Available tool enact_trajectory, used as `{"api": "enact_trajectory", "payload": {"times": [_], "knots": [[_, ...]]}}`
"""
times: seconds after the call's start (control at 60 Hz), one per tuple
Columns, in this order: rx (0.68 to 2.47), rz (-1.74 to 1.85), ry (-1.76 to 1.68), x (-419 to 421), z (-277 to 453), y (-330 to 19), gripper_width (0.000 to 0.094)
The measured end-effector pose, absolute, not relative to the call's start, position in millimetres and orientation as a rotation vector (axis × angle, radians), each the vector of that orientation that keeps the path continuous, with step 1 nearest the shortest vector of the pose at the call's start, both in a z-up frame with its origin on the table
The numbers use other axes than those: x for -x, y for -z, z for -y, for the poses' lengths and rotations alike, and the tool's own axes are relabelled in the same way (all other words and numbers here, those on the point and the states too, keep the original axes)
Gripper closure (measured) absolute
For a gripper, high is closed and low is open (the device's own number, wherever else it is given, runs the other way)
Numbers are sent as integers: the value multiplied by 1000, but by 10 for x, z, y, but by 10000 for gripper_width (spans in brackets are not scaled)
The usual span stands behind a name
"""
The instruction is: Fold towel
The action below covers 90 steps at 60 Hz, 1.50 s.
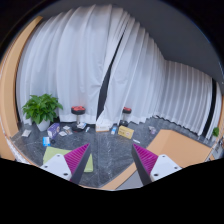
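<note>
My gripper (107, 166) is open, with its two fingers wide apart and nothing between them. The magenta pads show on the left finger (62, 160) and the right finger (146, 158). A flat light green piece (84, 160), possibly the towel, lies on the dark grey surface (105, 148) just beside the left finger, partly hidden by it. I cannot tell whether it is folded. The gripper is above it and does not touch it.
A wooden tabletop (185, 148) is at the right, and a wooden edge (118, 180) runs below between the fingers. White curtains (110, 60) close the back. A potted plant (42, 107), two red-topped stools (78, 112), a tan box (125, 131) and small items (50, 132) lie beyond.
</note>
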<state>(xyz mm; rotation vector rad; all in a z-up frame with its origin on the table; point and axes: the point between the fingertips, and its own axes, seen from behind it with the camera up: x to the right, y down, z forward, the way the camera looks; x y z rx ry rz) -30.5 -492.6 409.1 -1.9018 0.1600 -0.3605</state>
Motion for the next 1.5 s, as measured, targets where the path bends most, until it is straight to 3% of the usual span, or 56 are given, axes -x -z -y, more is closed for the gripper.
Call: {"api": "enact_trajectory", "payload": {"times": [0.217,0.333,0.467,0.683,0.917,1.167,1.2,1.25,1.35,1.4,1.5], "knots": [[1929,-186,371,386,4823,-3797,84],[1983,-196,347,596,4673,-3268,87],[2089,-190,291,1053,4534,-2421,85],[2234,-150,10,2623,4023,-1193,86],[2230,-40,-88,3859,2980,-672,88],[2284,-56,20,4053,2063,66,100],[2291,-51,69,3988,2018,134,142],[2272,-20,179,3864,1951,144,360],[2262,30,175,3925,1888,163,556],[2258,28,198,3832,1863,151,769],[2267,25,154,3827,1844,142,855]]}}
